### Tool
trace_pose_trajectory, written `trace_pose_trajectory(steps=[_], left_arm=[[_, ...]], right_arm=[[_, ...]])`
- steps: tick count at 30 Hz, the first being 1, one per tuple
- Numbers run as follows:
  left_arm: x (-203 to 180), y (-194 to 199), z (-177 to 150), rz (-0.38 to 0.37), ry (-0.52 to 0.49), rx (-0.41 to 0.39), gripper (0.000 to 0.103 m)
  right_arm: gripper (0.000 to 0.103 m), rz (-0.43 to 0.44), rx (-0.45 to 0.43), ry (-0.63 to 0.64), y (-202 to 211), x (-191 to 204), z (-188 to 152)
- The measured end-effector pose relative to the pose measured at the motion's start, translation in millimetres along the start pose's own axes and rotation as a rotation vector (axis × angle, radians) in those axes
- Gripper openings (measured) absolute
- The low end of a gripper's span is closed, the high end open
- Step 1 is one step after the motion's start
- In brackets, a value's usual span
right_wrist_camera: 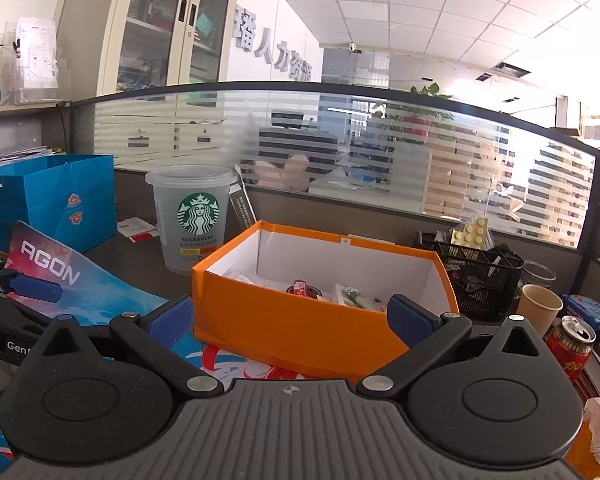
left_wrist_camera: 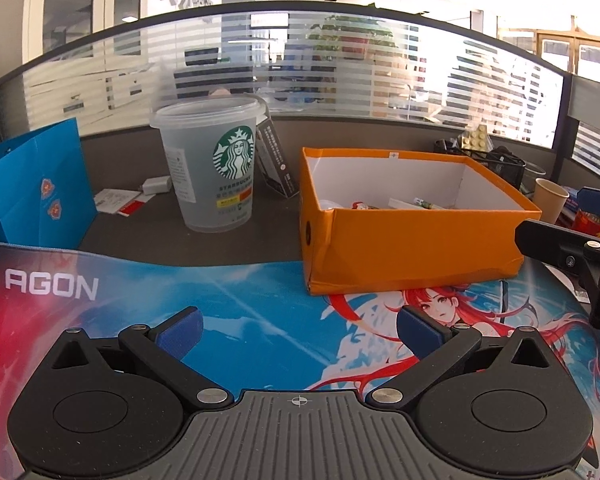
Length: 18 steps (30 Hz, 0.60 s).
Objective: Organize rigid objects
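An orange box with white inner walls sits on the AGON desk mat; several small items lie inside it. It also shows in the right wrist view. A clear Starbucks cup stands behind and left of the box, also seen in the right wrist view. My left gripper is open and empty, low over the mat in front of the box. My right gripper is open and empty, just in front of the box's near wall. The right gripper also shows at the right edge of the left wrist view.
A blue paper bag stands at the left. A black mesh organizer, a paper cup and a red can are at the right. A dark carton leans behind the cup. A glass partition backs the desk.
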<state>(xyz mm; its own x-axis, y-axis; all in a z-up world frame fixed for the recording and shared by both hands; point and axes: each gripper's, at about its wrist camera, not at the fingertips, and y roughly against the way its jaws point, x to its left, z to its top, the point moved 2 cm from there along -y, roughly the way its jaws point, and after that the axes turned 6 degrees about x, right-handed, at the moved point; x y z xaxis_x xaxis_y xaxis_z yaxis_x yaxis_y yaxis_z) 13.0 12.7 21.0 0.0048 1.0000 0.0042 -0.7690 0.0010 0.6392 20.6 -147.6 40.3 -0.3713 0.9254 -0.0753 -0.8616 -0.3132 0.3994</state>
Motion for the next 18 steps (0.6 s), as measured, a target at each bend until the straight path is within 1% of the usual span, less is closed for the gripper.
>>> trace_pose_trajectory(steps=[6,13,18], left_arm=[[-1.6,3.6,-1.1,0.025,-0.003,-0.017,0.103],[-12.7,2.3,-4.3,0.057,-0.026,-0.02,0.103],[-20.7,4.4,-8.8,0.092,-0.036,-0.057,0.103]], right_arm=[[0.103,0.0,-0.006,0.028,0.5,5.1,-0.3],[0.103,-0.009,-0.005,0.025,-0.1,1.4,-2.0],[0.103,-0.003,-0.004,0.029,-0.3,0.6,-3.2]])
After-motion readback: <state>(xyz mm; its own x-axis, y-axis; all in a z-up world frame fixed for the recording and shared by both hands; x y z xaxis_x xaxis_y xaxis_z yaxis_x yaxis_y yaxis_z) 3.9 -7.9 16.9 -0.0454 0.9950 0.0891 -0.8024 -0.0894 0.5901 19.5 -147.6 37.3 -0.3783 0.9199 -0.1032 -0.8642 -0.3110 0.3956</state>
